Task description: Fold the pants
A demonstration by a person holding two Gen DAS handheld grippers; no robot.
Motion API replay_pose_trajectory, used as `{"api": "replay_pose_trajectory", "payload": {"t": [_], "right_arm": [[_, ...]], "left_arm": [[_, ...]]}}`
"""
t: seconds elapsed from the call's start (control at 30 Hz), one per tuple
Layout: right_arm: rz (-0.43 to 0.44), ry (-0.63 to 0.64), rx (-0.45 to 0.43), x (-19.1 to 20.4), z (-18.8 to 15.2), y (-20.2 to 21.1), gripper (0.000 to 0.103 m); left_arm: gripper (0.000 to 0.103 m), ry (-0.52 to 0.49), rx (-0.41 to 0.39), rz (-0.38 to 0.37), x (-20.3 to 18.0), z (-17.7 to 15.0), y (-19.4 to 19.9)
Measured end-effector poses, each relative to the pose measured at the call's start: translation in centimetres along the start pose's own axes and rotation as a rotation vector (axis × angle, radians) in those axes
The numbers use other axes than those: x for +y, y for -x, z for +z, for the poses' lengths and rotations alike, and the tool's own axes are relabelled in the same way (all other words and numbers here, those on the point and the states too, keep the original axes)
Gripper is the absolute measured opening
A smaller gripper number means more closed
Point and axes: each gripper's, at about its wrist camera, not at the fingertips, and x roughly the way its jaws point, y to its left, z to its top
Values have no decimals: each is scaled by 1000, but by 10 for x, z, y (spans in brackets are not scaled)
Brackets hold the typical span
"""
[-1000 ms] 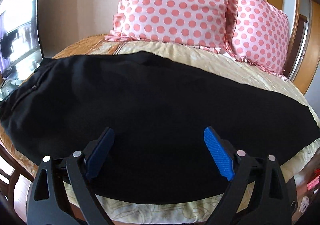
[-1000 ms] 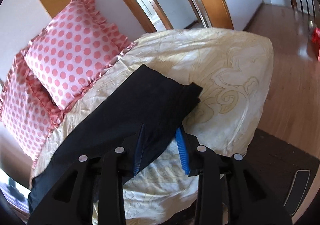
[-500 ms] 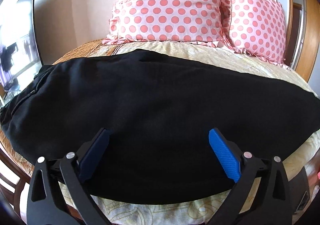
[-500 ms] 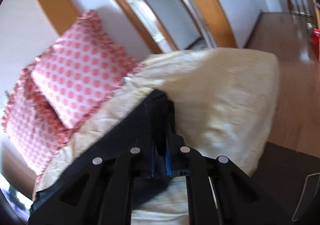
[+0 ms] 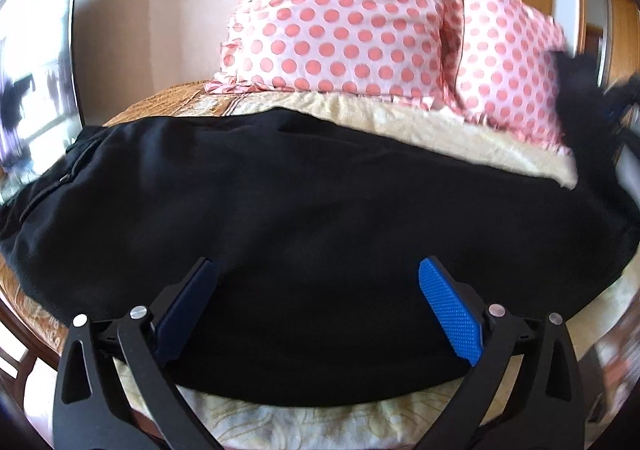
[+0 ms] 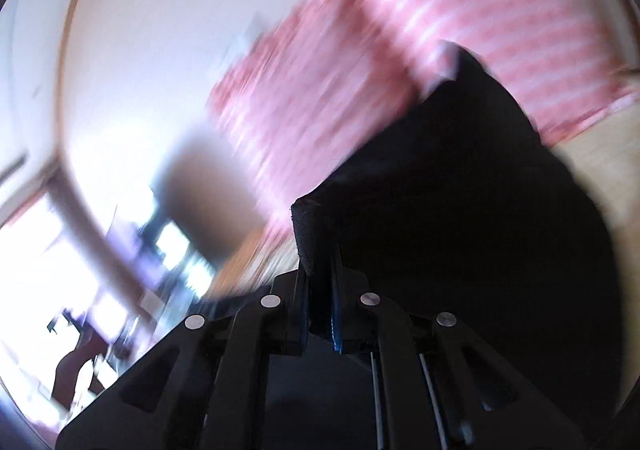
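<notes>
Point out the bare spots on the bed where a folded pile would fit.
Free: the cream bedspread strip between the black pants and the polka-dot pillows, and a thin band at the near edge below the pants. Crowded: the middle, covered by the pants under the open left tongs; the right tongs hold the lifted end.

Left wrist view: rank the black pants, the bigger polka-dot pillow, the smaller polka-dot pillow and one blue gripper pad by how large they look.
1. Black pants, filling most of the frame.
2. Bigger polka-dot pillow.
3. Smaller polka-dot pillow, partly hidden and further off, so its true size is unsure.
4. Blue gripper pad, smallest despite being nearest.
</notes>
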Motion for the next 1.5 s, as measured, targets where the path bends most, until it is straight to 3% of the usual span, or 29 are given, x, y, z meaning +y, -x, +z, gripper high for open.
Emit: {"api": "replay_pose_trajectory", "payload": {"t": [0.1,0.17,0.33,0.4,0.5,0.6,0.63,0.7,0.73,0.77,0.83,0.9,1.0,1.03,1.13,1.27,1.5], "right_arm": [[-9,20,230,10,-51,-62,8],[-30,17,251,8,-66,-71,9],[-42,72,189,23,-52,-62,9],[-29,120,125,42,-38,-59,9],[4,209,176,63,-49,-73,9],[-23,303,238,71,-68,-83,9],[-38,347,262,73,-75,-87,11],[-59,456,305,83,-92,-86,28],[-35,482,303,86,-95,-84,52],[55,520,318,95,-97,-73,59],[70,528,300,97,-97,-69,59],[32,529,187,99,-83,-63,57],[-28,485,155,92,-74,-69,54],[-108,434,165,82,-66,-83,54],[-216,475,282,76,-77,-105,53],[-196,519,289,82,-84,-93,51],[-155,435,305,69,-81,-93,53]], "left_arm": [[101,23,-47,34,15,4,17],[101,25,-77,72,25,6,28],[101,48,-124,155,51,11,43],[101,68,-132,167,58,13,45],[101,88,-138,179,65,13,47],[101,99,-130,208,73,10,47],[101,105,-132,216,77,9,48],[101,123,-144,228,87,9,53],[101,134,-151,234,93,9,56],[101,152,-160,248,101,10,60],[101,194,-166,265,117,12,65],[101,249,-166,271,135,13,69],[101,345,-158,269,164,13,74],[101,370,-154,270,172,14,74],[101,441,-128,281,200,14,75],[97,548,-88,253,238,12,70],[86,697,4,88,280,15,41]]}}
